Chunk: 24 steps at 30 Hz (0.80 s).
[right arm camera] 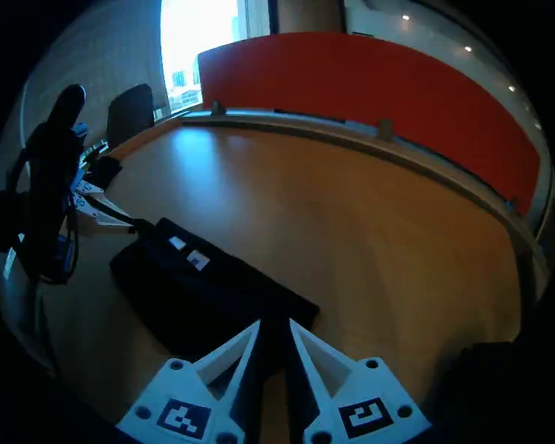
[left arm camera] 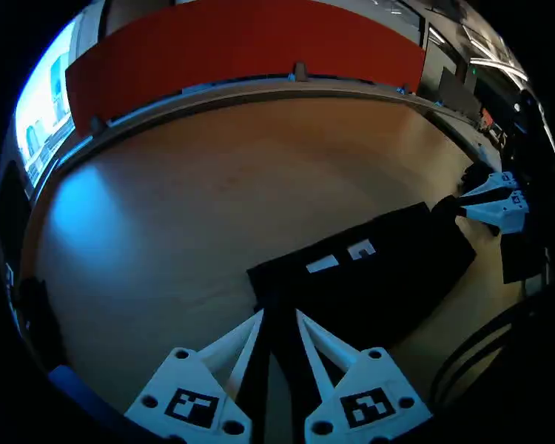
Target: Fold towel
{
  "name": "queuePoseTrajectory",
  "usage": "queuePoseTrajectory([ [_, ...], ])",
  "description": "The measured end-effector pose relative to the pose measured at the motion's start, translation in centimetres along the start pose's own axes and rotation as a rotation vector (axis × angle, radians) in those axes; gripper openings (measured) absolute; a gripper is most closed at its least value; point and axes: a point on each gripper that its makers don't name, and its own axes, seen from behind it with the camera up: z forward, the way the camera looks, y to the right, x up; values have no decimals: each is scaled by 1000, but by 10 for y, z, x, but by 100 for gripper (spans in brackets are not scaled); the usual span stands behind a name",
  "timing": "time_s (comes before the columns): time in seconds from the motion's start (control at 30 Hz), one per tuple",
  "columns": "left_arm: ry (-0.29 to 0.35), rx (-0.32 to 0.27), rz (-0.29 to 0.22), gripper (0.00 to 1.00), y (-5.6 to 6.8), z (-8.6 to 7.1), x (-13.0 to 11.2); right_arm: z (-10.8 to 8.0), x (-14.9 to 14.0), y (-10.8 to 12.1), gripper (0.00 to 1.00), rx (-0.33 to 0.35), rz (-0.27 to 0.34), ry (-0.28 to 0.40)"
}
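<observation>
A black towel (left arm camera: 396,274) with two small white labels (left arm camera: 344,259) lies folded in a long strip on the wooden table (left arm camera: 203,192). My left gripper (left arm camera: 280,314) pinches the towel's near corner, and dark cloth runs down between its white fingers. At the opposite end, my right gripper (left arm camera: 459,206) grips the far corner. In the right gripper view the towel (right arm camera: 203,296) stretches from my right gripper (right arm camera: 275,323), shut on its near corner, out to my left gripper (right arm camera: 135,224) at the left end. The labels (right arm camera: 189,251) face up.
A red partition (left arm camera: 240,44) (right arm camera: 366,81) runs along the table's far edge. A dark chair (right arm camera: 129,111) stands by a bright window (right arm camera: 196,44). The person's dark sleeve and cables (right arm camera: 48,192) hang at the left. Bare wood (right arm camera: 351,222) lies beyond the towel.
</observation>
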Motion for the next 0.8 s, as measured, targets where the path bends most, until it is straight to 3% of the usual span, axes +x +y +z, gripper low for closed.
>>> queuePoseTrajectory([
  [0.27,-9,15,3,23,-5,11,0,10,-10,8,20,-27,6,-29],
  [0.4,-11,26,13,26,-6,14,-1,12,-14,11,33,-45,-1,-40],
  [0.53,-14,38,16,29,-9,17,-1,14,-17,14,39,-55,1,-51],
  [0.67,-15,48,8,34,-12,18,-1,15,-16,19,65,-69,8,-49],
  [0.8,-16,52,4,37,-16,20,0,17,-17,24,66,-84,2,-48],
])
